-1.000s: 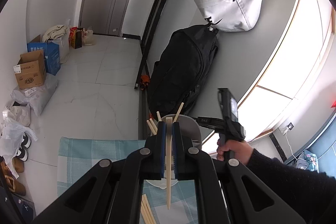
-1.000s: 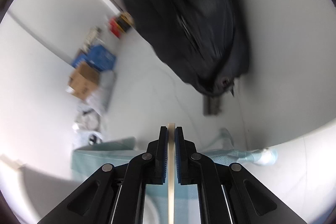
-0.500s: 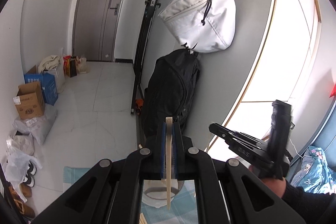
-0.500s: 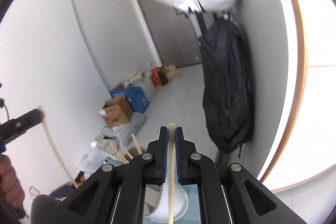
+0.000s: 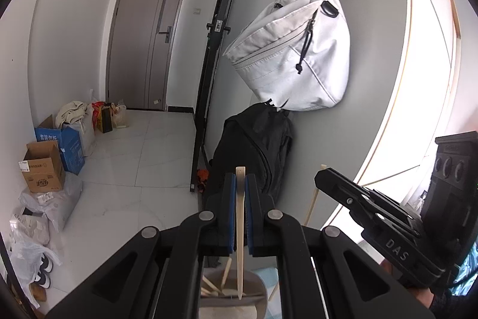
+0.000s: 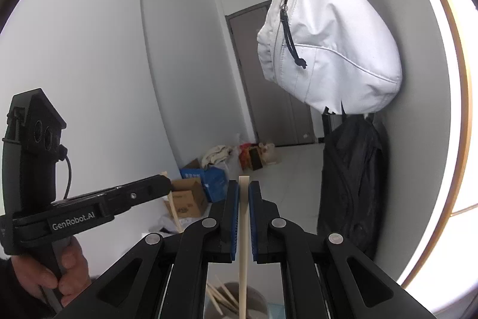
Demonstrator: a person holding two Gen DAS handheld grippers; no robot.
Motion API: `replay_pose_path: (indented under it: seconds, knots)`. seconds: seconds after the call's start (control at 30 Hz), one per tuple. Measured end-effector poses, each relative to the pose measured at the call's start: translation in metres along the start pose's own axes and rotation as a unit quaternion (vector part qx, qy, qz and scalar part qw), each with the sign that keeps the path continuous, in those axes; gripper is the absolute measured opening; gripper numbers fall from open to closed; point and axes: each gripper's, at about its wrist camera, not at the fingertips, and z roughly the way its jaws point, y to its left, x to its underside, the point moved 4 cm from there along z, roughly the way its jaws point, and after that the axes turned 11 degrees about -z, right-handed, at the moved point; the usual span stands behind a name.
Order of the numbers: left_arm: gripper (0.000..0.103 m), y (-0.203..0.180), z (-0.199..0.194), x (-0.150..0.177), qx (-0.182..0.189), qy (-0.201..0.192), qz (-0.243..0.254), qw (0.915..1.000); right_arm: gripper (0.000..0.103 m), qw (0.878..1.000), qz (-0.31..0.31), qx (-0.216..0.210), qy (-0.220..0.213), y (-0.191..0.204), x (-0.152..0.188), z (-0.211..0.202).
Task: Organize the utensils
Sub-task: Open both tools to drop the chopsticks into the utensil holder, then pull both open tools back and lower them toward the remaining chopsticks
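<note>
My left gripper [image 5: 240, 184] is shut on a pale wooden chopstick [image 5: 240, 244] that hangs point-down over a grey utensil cup [image 5: 260, 287] at the bottom edge. Several chopsticks [image 5: 213, 286] stand in that cup. My right gripper [image 6: 243, 187] is shut on a second chopstick [image 6: 243, 259], above the same cup [image 6: 258, 299]. Each gripper shows in the other's view: the right gripper [image 5: 321, 177] at the right with its chopstick [image 5: 311, 202], the left gripper [image 6: 165, 186] at the left with its chopstick [image 6: 174, 211]. Both are held high and near level.
A white bag [image 5: 292, 59] hangs on the grey wall above a black backpack [image 5: 257, 151]. Cardboard and blue boxes [image 5: 44, 166], bags and shoes [image 5: 40, 274] line the floor at the left. A blue checked cloth [image 5: 270, 274] lies under the cup.
Both grippers have risen and tipped upward, each still shut on its chopstick. The cup has dropped to the bottom edge of both views, and the right gripper has come up beside the left.
</note>
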Motion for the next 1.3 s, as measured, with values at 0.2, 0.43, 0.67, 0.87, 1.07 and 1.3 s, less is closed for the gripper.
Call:
replay_pose_path:
  seconds: [0.2, 0.43, 0.67, 0.87, 1.07, 1.3]
  knots:
    - [0.002, 0.016, 0.027, 0.014, -0.002, 0.007, -0.003, 1.0, 0.006, 1.0, -0.01, 0.013, -0.002, 0.001, 0.019, 0.026]
    - [0.002, 0.037, 0.036, 0.032, 0.013, 0.017, -0.025, 0.9995, 0.006, 1.0, -0.017, 0.011, 0.0, 0.003, 0.051, 0.045]
    - [0.002, 0.045, 0.041, 0.049, 0.022, 0.039, -0.021, 0.9988, 0.006, 0.998, -0.049, -0.019, 0.019, 0.018, 0.071, 0.053]
    - [0.002, 0.052, 0.044, 0.057, 0.042, 0.086, -0.035, 0.9948, 0.009, 0.996, -0.036, -0.054, 0.056, 0.022, 0.088, 0.056]
    - [0.032, 0.063, 0.042, 0.059, 0.039, 0.122, -0.062, 0.9899, 0.021, 0.991, 0.013, -0.09, 0.093, 0.019, 0.099, 0.055]
    - [0.05, 0.071, 0.019, 0.055, -0.002, 0.1, -0.07, 0.9925, 0.037, 0.993, 0.044, -0.068, 0.087, 0.016, 0.099, 0.023]
